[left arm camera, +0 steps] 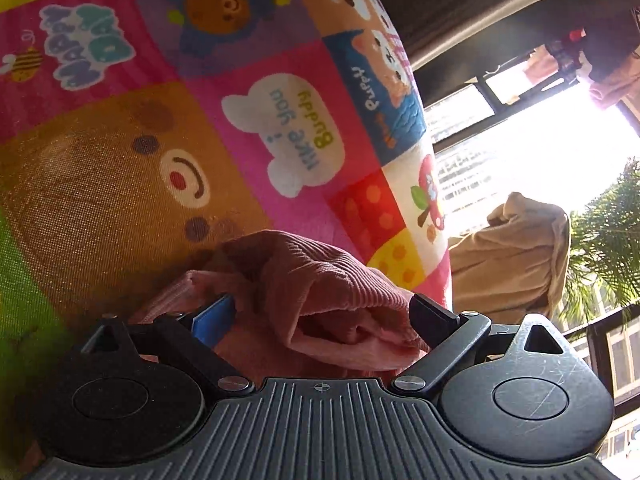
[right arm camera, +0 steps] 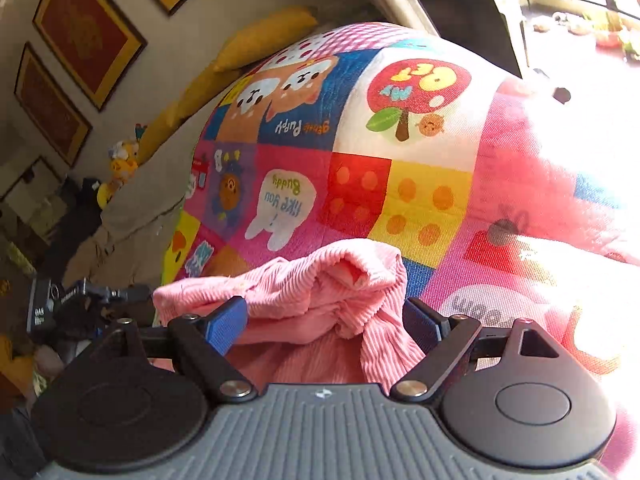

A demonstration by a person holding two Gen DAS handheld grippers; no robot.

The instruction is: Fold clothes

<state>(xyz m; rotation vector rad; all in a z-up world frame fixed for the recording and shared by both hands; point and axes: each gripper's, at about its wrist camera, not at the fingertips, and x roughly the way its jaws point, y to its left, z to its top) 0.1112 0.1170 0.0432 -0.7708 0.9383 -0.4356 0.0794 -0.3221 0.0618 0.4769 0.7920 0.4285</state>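
A pink corduroy garment lies bunched on a bright patchwork cartoon blanket. My left gripper has its jaws wide apart, with folds of the garment bulging between its blue-padded fingers. In the right wrist view the same pink corduroy garment lies crumpled on the blanket. My right gripper is also wide open around a bunch of the cloth. Neither gripper pinches the fabric.
A beige cloth-covered seat and a palm plant stand by the bright window. In the right wrist view, yellow cushions, framed pictures, a plush toy and a camera rig are at the left.
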